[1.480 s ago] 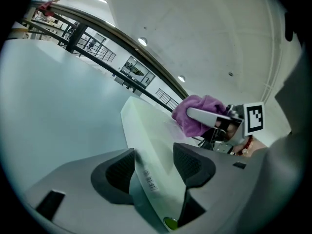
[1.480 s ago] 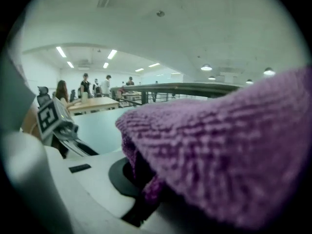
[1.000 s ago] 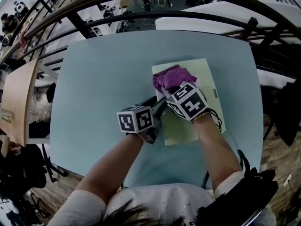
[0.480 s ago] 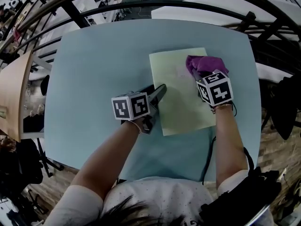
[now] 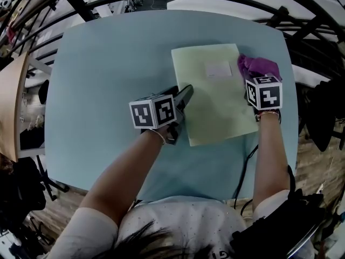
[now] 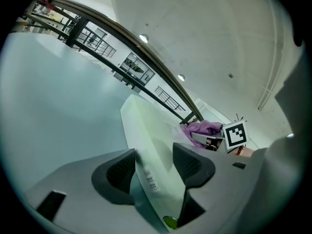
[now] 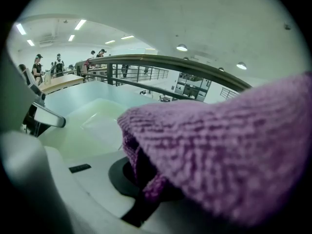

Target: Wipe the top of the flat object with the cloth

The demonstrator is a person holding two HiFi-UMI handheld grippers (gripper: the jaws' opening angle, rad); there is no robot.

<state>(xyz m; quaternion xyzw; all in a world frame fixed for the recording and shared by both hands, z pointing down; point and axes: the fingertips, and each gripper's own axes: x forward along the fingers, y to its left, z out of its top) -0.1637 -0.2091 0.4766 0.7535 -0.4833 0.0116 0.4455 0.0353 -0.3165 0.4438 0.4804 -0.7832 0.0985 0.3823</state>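
My left gripper (image 5: 184,97) pinches the green folder (image 5: 215,109) at its 9 o'clock edge. My right gripper (image 5: 254,79) squeezes the purple cloth (image 5: 259,66) at 2 o'clock.

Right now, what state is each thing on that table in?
Pale green flat sheet: lying on the light blue table, left edge clamped.
Purple knitted cloth: bunched up, at the sheet's far right edge.
Left tool: shut on the sheet's edge.
Right tool: shut on the cloth.
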